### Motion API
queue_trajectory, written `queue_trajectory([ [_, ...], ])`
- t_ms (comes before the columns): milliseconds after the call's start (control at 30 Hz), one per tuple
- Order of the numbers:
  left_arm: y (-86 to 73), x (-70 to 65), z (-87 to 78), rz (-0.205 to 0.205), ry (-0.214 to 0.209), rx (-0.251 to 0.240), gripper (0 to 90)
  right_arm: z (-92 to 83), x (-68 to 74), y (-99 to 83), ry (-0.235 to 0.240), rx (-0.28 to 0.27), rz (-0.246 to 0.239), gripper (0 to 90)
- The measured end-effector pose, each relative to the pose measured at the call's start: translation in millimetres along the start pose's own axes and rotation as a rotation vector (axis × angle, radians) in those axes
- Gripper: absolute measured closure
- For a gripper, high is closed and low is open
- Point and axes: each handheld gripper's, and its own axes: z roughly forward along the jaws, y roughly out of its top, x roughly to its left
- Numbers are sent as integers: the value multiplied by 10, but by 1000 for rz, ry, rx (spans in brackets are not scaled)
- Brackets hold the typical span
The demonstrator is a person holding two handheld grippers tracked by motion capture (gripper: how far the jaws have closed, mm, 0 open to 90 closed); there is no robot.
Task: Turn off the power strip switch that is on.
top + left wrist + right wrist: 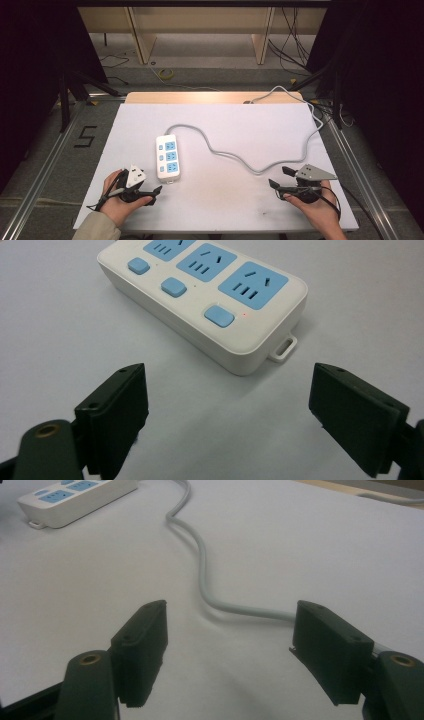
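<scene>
Both grippers sit nearest the camera at the near edge of the table, each held in a hand, and both stand wide apart with nothing between the jaws. Taking the power strip as the landmark: it lies flat on the white surface, left of centre, sockets up, its long side running away from the person. The left gripper rests just short of the strip's near end, slightly to its left; in the left gripper view the strip's small hanging loop lies just ahead of the open jaws. The right gripper is well apart from the strip, off to its right, close to the grey cable that snakes from the strip's far end across the table and off the far right corner.

The work in hand looks like a reach for the strip by the left gripper. To do it well, I would line the jaws across the strip's narrow width and come in level, gripping the casing sides rather than the blue switches, while the right gripper steadies the cable if it drags.
</scene>
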Motion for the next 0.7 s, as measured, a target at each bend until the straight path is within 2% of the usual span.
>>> queue_trajectory([
  [200,12,17,-21,4,2,-5,191,2,24,11,-3,4,-8,314],
  [367,38,17,-62,9,21,-2,301,9,42,23,0,1,-17,316],
  [467,63,15,-80,17,21,1,452,9,46,19,-15,15,-37,319],
  [500,69,14,-85,18,25,-2,452,9,46,19,-15,15,-37,319],
  [533,81,21,-96,24,28,-1,556,8,46,21,-14,14,-39,322],
  [567,81,21,-96,24,28,-1,596,8,46,21,-14,14,-39,322],
  [667,90,44,-103,9,28,7,738,12,41,22,-16,11,-42,323],
  [700,93,41,-109,-3,41,6,791,14,40,21,-15,11,-42,323],
])
